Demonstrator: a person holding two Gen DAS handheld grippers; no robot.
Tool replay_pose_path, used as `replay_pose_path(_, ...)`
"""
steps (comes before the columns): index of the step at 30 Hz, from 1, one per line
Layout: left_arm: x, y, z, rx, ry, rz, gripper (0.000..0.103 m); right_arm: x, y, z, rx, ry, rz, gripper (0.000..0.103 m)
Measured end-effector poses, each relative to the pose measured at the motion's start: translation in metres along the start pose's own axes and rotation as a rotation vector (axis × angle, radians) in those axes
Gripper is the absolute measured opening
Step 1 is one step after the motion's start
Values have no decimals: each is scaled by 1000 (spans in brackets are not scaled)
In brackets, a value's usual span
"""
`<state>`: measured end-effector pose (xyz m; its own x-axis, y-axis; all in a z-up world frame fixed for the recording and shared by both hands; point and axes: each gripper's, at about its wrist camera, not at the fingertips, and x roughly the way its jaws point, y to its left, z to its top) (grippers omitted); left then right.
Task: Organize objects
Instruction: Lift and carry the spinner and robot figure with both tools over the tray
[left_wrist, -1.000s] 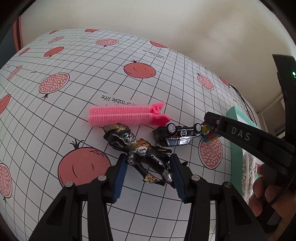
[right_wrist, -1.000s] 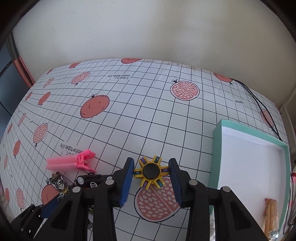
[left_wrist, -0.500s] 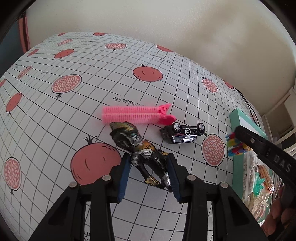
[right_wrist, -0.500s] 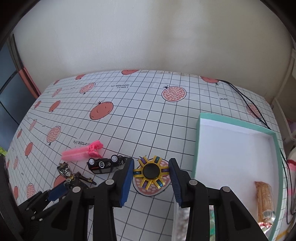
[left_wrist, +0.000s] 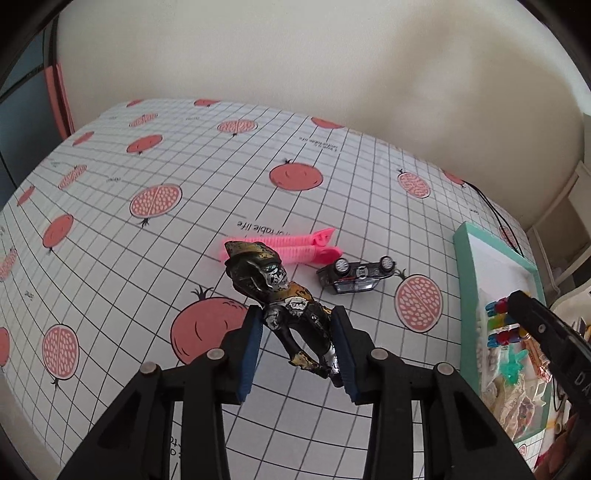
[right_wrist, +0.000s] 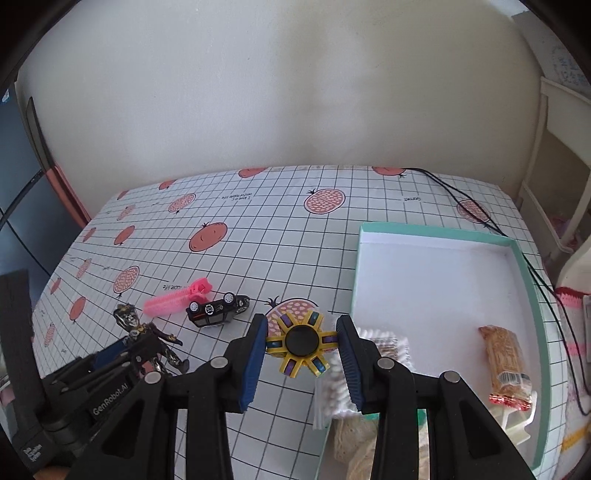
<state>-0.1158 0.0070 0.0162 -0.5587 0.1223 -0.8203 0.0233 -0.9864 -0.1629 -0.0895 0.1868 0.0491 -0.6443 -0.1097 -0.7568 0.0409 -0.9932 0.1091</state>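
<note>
The task looks partly done; the teal box on the bench already holds a wrapped snack bar and other small items near its front edge. The right hand-held gripper pinches a yellow spinner just left of the box, above its near corner; the left hand-held gripper pinches a dark figurine, lifted well left of the box. Left on the bench, between figurine and box, are an overturned toy car and a pink hair clip; the box's near contents are cut off and hard to identify.
</note>
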Motion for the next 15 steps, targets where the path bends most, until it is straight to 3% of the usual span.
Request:
replay_pose_path(9, -21, -46, -2, 90, -67, -34, 39, -8, -20, -7, 40, -41, 36, 41)
replay_pose_path(15, -28, -89, -9, 157, -82, -66, 40, -17, -43, -7, 48, -76, 14, 41)
